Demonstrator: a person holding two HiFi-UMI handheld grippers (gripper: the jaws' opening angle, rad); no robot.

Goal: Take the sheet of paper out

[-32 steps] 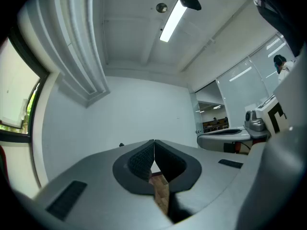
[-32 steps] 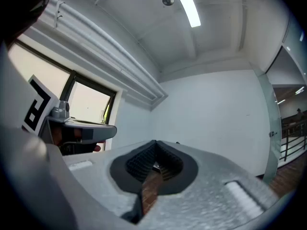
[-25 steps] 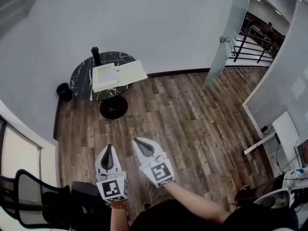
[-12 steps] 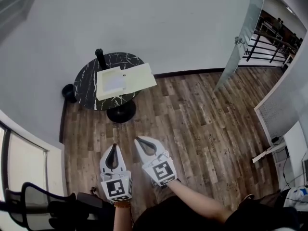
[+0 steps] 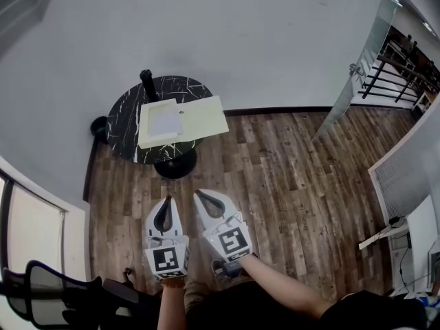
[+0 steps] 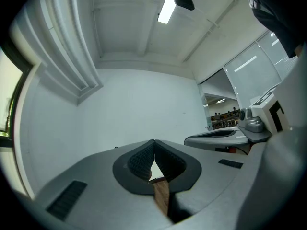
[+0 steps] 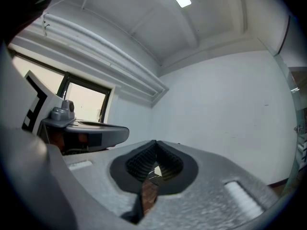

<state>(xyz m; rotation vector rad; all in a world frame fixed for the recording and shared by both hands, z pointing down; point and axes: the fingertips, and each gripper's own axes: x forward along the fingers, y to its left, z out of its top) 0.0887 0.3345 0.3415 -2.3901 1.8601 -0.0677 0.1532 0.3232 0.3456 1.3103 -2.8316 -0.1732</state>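
Observation:
In the head view a pale yellow folder [image 5: 199,117] lies open on a small round black marble table [image 5: 124,119], with a white sheet of paper [image 5: 163,121] on its left half. My left gripper [image 5: 166,203] and right gripper [image 5: 200,196] are held side by side over the wooden floor, well short of the table, both pointing toward it. Each is shut with nothing held. In the left gripper view the left gripper [image 6: 154,143] has its tips pressed together, and in the right gripper view the right gripper [image 7: 156,144] shows the same.
A dark cylinder [image 5: 146,83] stands on the table's far edge. A black bin [image 5: 99,126] sits on the floor left of the table, by the white wall. A black office chair [image 5: 48,287] is at my near left. A glass door [image 5: 361,60] stands at the right.
The table and folder have come closer and lower in the head view as I walked toward them. Both grippers stayed shut and side by side.

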